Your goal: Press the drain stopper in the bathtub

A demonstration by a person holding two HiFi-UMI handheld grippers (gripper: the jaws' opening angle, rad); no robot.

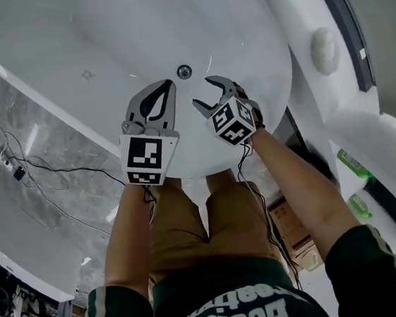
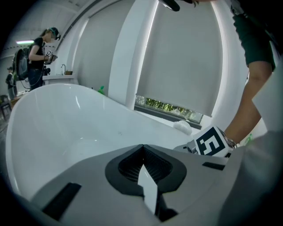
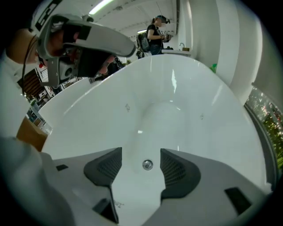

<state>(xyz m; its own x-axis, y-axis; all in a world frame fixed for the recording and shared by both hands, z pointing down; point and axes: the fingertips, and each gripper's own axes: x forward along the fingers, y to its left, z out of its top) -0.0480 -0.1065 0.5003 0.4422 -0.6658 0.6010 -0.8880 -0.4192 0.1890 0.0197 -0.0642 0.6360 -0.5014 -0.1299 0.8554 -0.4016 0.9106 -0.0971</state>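
Bathtub | left gripper fingers together | right gripper fingers apart above drain stopper

Bathroom mock-up inside a work space: white bathtub; marbled floor with loose cables; window with blind; another person wearing a headset beyond.

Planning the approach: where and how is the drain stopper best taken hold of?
Its round top, from straight above. The drain stopper lies low and flat in the bathtub floor, probably leaving no edge to pinch; the open right tool frames it, so press with one tip.
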